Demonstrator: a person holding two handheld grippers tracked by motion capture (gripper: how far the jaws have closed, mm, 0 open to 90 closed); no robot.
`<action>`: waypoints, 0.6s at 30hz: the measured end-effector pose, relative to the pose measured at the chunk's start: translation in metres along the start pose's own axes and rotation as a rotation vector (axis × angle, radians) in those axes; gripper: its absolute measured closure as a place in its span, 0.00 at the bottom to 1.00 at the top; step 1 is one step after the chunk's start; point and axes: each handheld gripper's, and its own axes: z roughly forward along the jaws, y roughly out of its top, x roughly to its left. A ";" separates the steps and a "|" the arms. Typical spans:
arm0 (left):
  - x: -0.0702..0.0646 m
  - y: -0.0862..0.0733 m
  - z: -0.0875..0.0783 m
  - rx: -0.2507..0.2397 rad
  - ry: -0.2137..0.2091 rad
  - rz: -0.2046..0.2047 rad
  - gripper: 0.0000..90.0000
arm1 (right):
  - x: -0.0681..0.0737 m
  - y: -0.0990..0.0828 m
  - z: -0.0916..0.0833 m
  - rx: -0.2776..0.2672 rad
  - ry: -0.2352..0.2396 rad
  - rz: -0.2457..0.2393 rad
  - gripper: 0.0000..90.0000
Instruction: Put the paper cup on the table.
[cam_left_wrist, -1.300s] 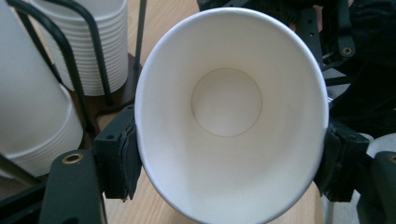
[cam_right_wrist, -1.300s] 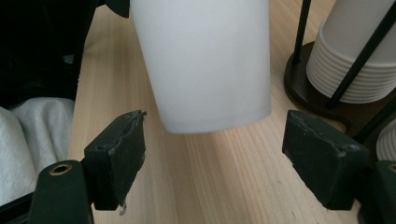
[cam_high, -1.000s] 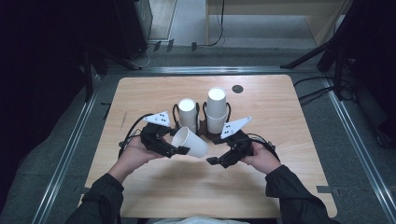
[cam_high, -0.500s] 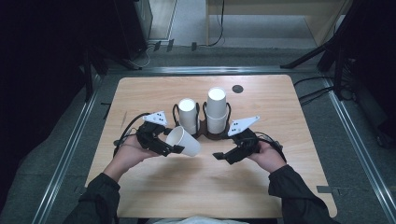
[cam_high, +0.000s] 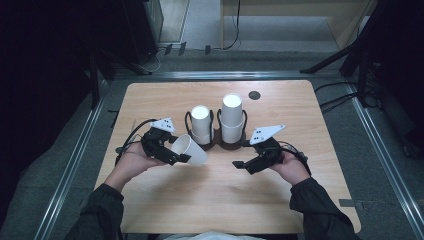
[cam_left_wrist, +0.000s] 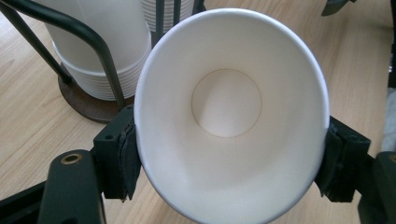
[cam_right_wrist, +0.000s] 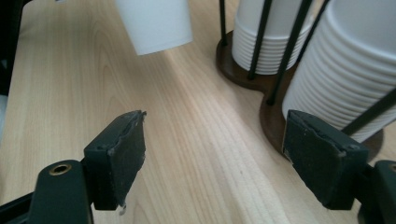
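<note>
Presently, the left gripper (cam_high: 181, 157) was clamped on a white paper cup (cam_high: 190, 150), held tilted above the table (cam_high: 220, 200) just in front of the cup rack (cam_high: 220, 142). The right gripper (cam_high: 240, 165) stood released, jaws wide apart, gripping nothing, near the rack's base.

One loose paper cup (cam_high: 190, 150) pinched in my left claw (cam_high: 182, 159), my right claw (cam_high: 240, 164) holding nothing, two claws in all, two stacks of cups (cam_high: 202, 123) in one double wire holder (cam_high: 227, 145), one dark disc (cam_high: 254, 95) on one wooden surface (cam_high: 300, 200)
</note>
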 end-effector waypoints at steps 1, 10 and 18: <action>0.000 0.000 0.000 0.000 0.000 0.000 0.26 | 0.000 0.000 0.000 0.000 0.000 0.000 0.24; 0.015 -0.005 -0.008 0.034 0.033 -0.020 0.26 | -0.006 -0.009 -0.009 -0.005 -0.054 0.032 0.24; 0.028 -0.010 -0.015 0.057 0.067 -0.054 0.26 | -0.012 -0.015 -0.015 -0.013 -0.104 0.050 0.24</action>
